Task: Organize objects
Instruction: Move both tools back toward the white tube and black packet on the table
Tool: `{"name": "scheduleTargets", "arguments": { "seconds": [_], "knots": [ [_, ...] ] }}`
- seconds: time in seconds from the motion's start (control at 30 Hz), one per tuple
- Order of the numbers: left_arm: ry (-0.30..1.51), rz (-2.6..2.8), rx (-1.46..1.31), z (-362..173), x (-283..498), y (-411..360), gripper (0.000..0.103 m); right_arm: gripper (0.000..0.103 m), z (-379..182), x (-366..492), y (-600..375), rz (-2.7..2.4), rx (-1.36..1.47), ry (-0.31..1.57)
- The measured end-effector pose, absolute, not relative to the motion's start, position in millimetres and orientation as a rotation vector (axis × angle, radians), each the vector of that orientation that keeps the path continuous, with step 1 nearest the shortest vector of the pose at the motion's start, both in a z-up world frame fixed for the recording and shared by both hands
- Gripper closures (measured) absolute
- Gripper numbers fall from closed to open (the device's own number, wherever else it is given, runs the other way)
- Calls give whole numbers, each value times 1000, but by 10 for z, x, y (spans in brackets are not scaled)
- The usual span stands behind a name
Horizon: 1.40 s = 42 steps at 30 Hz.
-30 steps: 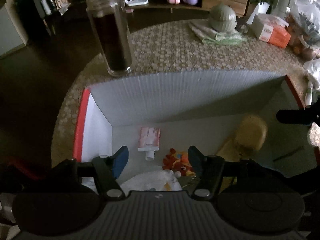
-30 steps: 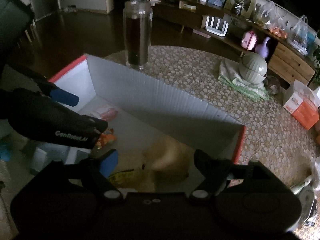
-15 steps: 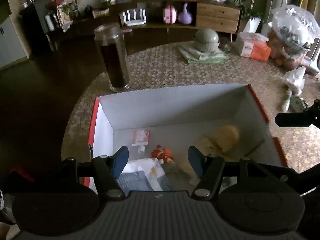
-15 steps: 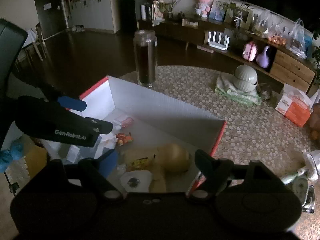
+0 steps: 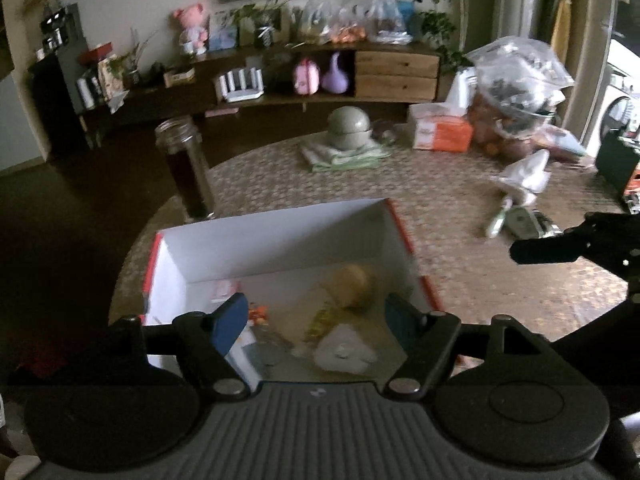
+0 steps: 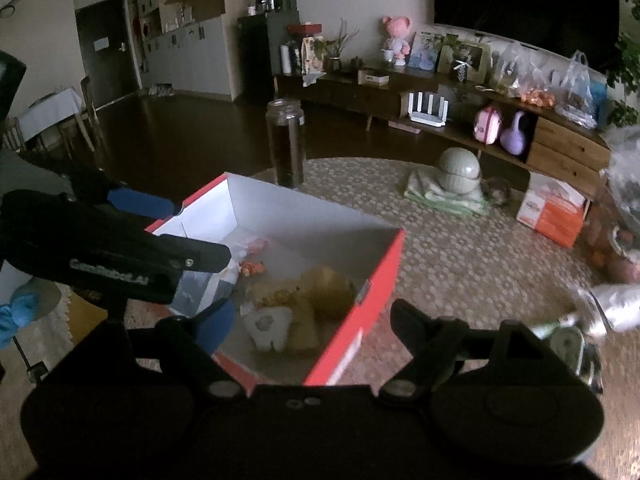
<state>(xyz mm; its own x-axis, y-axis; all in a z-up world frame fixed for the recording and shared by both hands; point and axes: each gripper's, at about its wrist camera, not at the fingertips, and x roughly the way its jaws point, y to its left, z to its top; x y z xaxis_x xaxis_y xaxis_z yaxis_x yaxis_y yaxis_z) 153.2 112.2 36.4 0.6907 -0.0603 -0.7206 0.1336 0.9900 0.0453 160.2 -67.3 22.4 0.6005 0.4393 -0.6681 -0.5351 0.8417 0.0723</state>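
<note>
While opening, left hand-held gripper (image 5: 316, 322) empty.

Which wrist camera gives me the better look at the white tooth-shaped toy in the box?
The right wrist view: the white tooth-shaped toy shows its roots and grey face patch, unobstructed inside the box. In the left wrist view it is a blurred white lump.

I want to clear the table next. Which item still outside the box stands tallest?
The glass jar with dark contents, upright just beyond the box's far wall. The domed green container and orange carton sit lower.
</note>
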Motion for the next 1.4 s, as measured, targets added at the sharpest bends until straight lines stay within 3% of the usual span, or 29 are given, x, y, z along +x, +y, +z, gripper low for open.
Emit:
{"name": "scheduleTargets", "arguments": {
  "seconds": [0.2,0.37,0.57,0.63,0.7,0.73,1.4],
  "knots": [
    [798,-177,92,317,1380,701,28,9,186,1391,-1060,544,-123,715],
    [804,-238,71,209,1312,397,20,8,105,1256,-1382,517,-122,713],
    [801,-314,75,92,1312,33,18,8,9,1172,-1832,462,-111,713],
    [804,-347,54,44,1348,-58,14,8,-31,1162,-1998,433,-107,716],
    [808,-365,33,8,1403,-144,1,8,-67,1182,-2177,401,-95,725],
    [801,-369,28,-5,1420,-193,0,8,-80,1196,-2266,379,-89,726],
    [854,-308,188,-464,2511,-1179,0,8,-452,1961,-3545,106,-34,781]
  ]
}}
